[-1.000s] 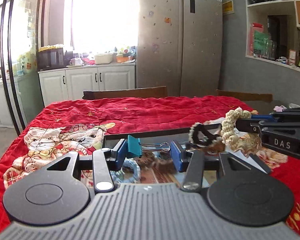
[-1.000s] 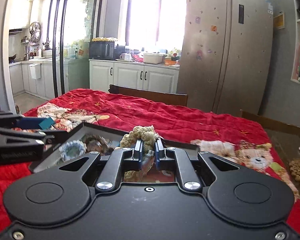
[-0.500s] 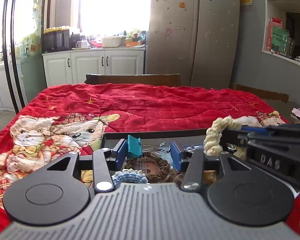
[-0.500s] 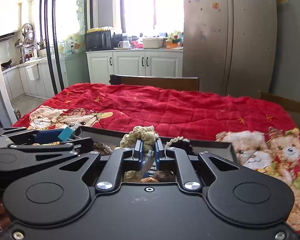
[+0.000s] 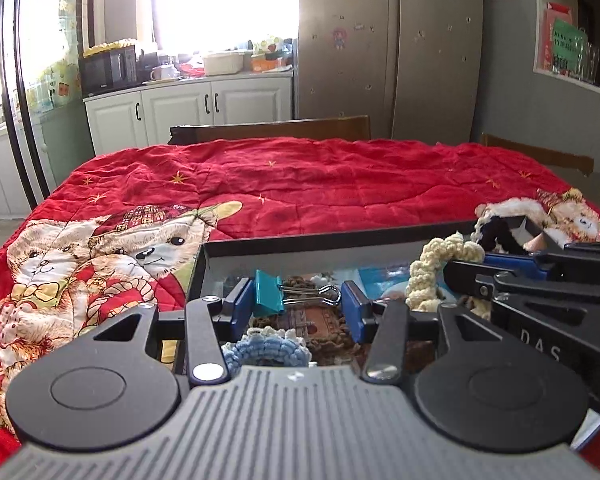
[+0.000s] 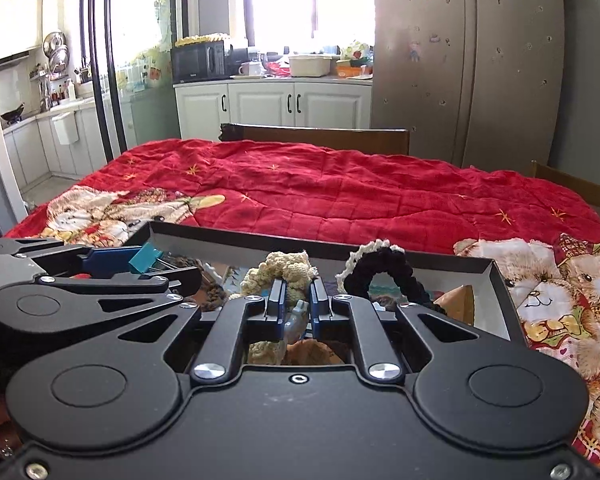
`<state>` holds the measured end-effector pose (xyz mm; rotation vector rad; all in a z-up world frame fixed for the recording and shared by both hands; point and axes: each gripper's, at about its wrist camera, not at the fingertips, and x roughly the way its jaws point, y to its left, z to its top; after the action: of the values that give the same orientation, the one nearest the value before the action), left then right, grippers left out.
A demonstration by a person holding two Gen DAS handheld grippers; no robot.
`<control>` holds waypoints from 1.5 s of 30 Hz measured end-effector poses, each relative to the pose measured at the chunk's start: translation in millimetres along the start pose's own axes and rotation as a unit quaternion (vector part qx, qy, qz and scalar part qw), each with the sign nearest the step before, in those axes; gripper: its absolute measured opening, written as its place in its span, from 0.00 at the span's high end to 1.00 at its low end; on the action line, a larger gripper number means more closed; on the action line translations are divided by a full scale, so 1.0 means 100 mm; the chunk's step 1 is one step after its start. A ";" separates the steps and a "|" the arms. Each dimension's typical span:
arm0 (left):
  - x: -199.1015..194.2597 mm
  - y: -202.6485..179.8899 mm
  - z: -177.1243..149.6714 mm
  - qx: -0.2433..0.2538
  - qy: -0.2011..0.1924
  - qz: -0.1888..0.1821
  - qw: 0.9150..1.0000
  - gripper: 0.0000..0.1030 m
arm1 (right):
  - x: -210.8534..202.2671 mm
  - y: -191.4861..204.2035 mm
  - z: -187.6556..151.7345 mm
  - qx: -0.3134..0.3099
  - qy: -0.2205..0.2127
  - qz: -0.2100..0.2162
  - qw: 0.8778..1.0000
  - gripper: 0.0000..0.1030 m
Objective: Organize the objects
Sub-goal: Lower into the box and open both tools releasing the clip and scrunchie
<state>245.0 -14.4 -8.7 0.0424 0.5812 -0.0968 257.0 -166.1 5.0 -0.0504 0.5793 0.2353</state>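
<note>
Red quilt covers the bench, with a black tray (image 5: pixel 340 236) at lower centre. Left gripper (image 5: pixel 298 304) jaws clamp a teal binder clip (image 5: pixel 269 292); right gripper (image 6: pixel 298 304) jaws pinch a cream crochet scrunchie (image 6: pixel 284 268). Best to lower each into the tray before releasing.

Your left gripper (image 5: pixel 298 306) is holding a teal binder clip (image 5: pixel 269 293) crosswise between its blue jaws, wire handles pointing right. It is hanging over a dark tray (image 5: pixel 340 236) sitting on the red quilt (image 5: pixel 300 184). Below the clip, a blue crochet ring (image 5: pixel 266 350) is lying in the tray. At right, your right gripper (image 5: pixel 476 264) is pinching a cream crochet ring (image 5: pixel 428 272).
</note>
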 end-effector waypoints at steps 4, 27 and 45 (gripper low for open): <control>0.03 0.01 0.00 -0.002 0.009 -0.002 1.000 0.50 | 0.04 -0.04 -0.03 0.007 0.006 -0.001 1.000 0.88; 0.11 -0.03 -0.02 0.011 0.035 -0.005 0.999 0.35 | 0.10 -0.08 -0.06 0.013 0.023 0.004 1.000 0.86; -0.11 -0.04 0.01 0.013 -0.005 0.001 1.000 0.18 | -0.13 -0.12 0.02 0.026 -0.016 -0.002 1.000 0.77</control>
<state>236.3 -17.6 -1.8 0.0684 0.5693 -0.1032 250.3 -180.0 13.6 0.0027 0.5525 0.2164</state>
